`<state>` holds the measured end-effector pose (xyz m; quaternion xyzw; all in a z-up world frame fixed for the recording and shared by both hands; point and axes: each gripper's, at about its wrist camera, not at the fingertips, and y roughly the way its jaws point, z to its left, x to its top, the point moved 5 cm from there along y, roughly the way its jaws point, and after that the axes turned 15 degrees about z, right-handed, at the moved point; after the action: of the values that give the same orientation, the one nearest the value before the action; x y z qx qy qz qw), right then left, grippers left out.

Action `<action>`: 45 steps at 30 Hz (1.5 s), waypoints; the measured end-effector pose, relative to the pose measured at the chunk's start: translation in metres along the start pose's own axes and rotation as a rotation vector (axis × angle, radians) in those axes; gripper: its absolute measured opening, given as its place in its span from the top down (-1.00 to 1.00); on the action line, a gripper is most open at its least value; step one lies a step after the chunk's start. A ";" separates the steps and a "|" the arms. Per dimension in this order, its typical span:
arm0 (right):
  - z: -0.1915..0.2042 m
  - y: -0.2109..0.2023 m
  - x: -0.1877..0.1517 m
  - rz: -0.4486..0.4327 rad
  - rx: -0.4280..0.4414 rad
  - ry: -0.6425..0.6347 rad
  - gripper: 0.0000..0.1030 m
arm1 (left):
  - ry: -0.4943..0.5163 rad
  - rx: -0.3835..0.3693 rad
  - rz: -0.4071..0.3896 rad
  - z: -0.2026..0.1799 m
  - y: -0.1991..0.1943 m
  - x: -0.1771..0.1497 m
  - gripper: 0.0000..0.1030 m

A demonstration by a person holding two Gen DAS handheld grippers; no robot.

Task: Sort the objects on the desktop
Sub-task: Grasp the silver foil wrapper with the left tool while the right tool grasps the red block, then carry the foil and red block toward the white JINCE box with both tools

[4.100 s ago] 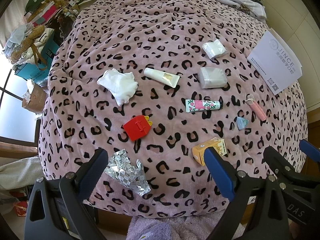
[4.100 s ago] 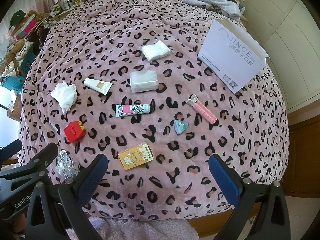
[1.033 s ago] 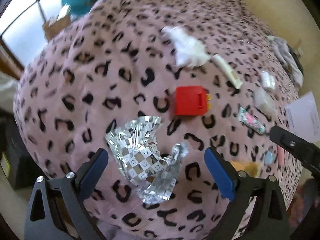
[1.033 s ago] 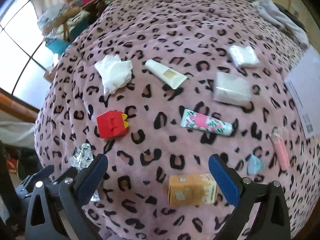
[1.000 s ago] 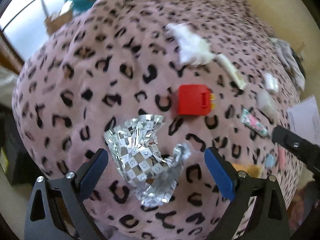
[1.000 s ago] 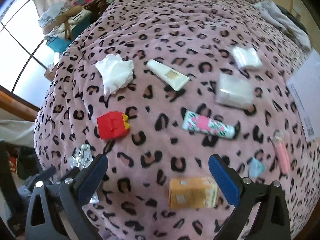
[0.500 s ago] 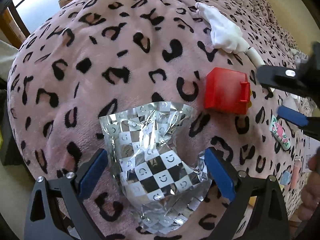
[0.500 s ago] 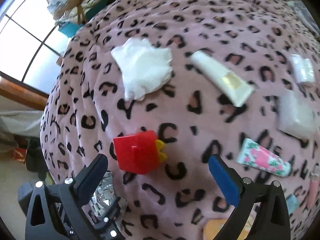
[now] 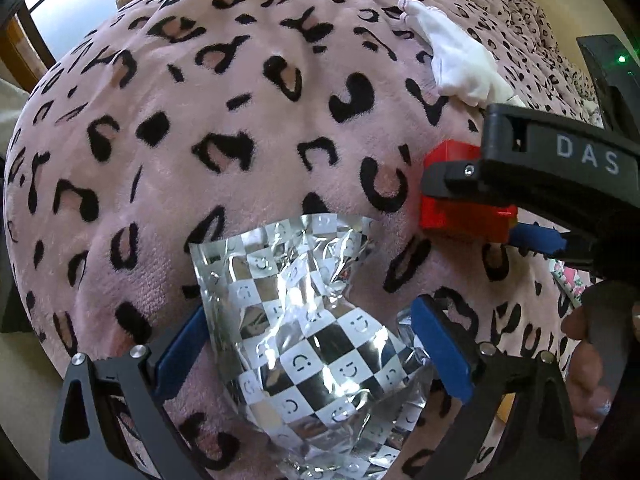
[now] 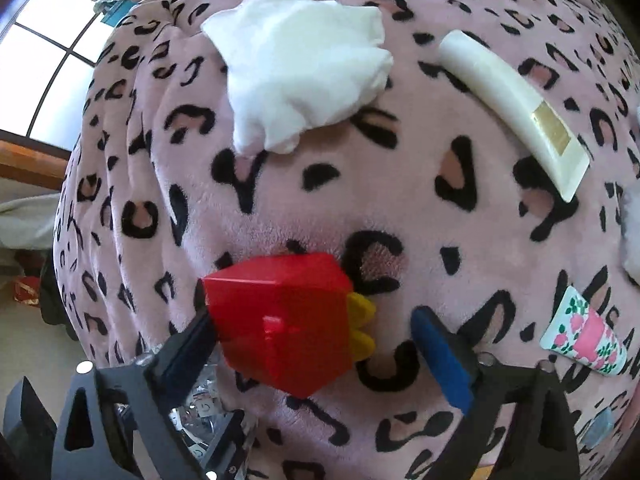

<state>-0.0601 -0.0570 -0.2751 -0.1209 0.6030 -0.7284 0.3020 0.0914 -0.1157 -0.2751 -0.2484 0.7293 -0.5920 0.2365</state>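
A crumpled silver checkered foil wrapper (image 9: 304, 328) lies on the pink leopard blanket (image 9: 224, 120). My left gripper (image 9: 308, 344) is open, its blue pads on either side of the wrapper. A red box with yellow tabs (image 10: 284, 320) lies between the open fingers of my right gripper (image 10: 316, 344); its left pad seems to touch the box and the right pad stands apart. In the left wrist view the right gripper (image 9: 532, 184) covers part of the red box (image 9: 448, 216).
A crumpled white tissue (image 10: 300, 68) and a cream tube (image 10: 516, 108) lie farther up the blanket. A floral tube (image 10: 580, 336) lies at the right. The blanket's edge drops to the floor at the left, by a window (image 10: 44, 76).
Both grippers have moved in closer and lower. The left one now straddles the foil wrapper; the right one has come around the red box.
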 end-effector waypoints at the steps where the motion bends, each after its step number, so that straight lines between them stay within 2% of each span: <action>1: 0.000 0.000 0.000 -0.004 0.004 0.002 -0.64 | 0.001 -0.004 -0.003 0.000 -0.001 0.000 -0.78; 2: 0.001 0.000 0.000 -0.004 0.007 0.002 -0.45 | 0.000 -0.007 -0.004 0.000 -0.001 0.000 -0.76; 3: 0.002 0.001 0.000 -0.002 0.004 0.000 -0.38 | -0.003 -0.010 -0.002 0.001 -0.001 -0.001 -0.64; 4: 0.003 0.001 0.000 -0.002 0.002 -0.001 -0.38 | -0.010 -0.015 0.002 0.003 -0.002 -0.002 -0.28; 5: 0.003 0.001 -0.001 -0.005 0.005 -0.001 -0.38 | -0.017 -0.020 0.006 0.005 -0.002 -0.002 -0.05; 7: 0.003 0.001 -0.003 -0.009 0.011 -0.001 -0.38 | -0.030 -0.029 0.015 0.009 -0.002 -0.003 0.10; 9: 0.003 0.001 -0.005 -0.012 0.015 -0.002 -0.38 | -0.029 -0.040 0.020 0.012 -0.003 -0.005 0.17; 14: -0.001 -0.004 -0.012 -0.024 0.022 0.007 -0.38 | -0.008 -0.040 0.020 0.016 -0.012 -0.013 0.23; 19: -0.008 -0.013 -0.023 -0.037 0.032 0.025 -0.37 | 0.001 -0.040 -0.002 0.014 -0.030 -0.008 0.26; 29: -0.032 -0.065 -0.051 -0.104 0.036 0.041 -0.37 | 0.083 -0.009 -0.068 -0.013 -0.084 0.024 0.27; 37: -0.050 -0.125 -0.083 -0.182 0.046 0.081 -0.37 | 0.201 -0.003 -0.092 -0.066 -0.128 0.043 0.27; 45: -0.073 -0.157 -0.113 -0.244 0.037 0.150 -0.37 | 0.343 -0.001 -0.099 -0.123 -0.153 0.042 0.27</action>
<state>-0.0569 0.0824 -0.1219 -0.1332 0.5913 -0.7776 0.1675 -0.0071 -0.0778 -0.1041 -0.1795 0.7461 -0.6363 0.0789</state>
